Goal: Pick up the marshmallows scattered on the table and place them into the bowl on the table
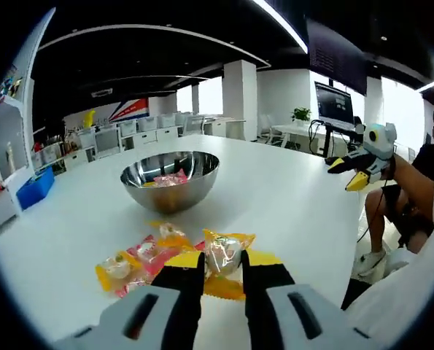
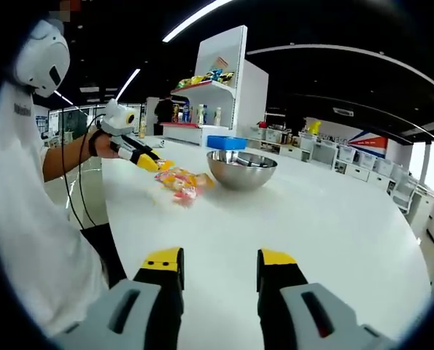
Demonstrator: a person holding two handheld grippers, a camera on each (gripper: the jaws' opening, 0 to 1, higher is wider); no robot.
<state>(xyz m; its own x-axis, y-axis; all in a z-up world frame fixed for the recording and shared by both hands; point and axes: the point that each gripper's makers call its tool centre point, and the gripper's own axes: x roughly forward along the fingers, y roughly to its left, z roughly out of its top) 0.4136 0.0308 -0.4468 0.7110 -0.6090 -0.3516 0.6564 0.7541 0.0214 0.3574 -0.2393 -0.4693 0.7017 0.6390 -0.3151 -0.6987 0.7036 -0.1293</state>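
Observation:
A steel bowl (image 1: 169, 197) stands mid-table with a pink marshmallow packet (image 1: 171, 177) inside. Several wrapped marshmallows (image 1: 147, 259), yellow and pink, lie in a heap just in front of my left gripper (image 1: 224, 261). Its jaws are drawn close on a yellow-wrapped marshmallow (image 1: 224, 248) at the heap's right end. The right gripper view shows the same left gripper (image 2: 155, 163) at the heap (image 2: 181, 182), left of the bowl (image 2: 238, 179). My right gripper (image 2: 220, 264) is open over bare table with nothing between its jaws. It also appears at the far right (image 1: 357, 173).
The white table (image 1: 289, 197) is wide, and its near edge curves on the right. A person's arm and legs (image 1: 410, 186) are beside that edge. A blue bin (image 2: 227, 142) and a white shelf unit (image 2: 217, 80) stand behind the bowl. Desks and a monitor (image 1: 335, 102) lie beyond.

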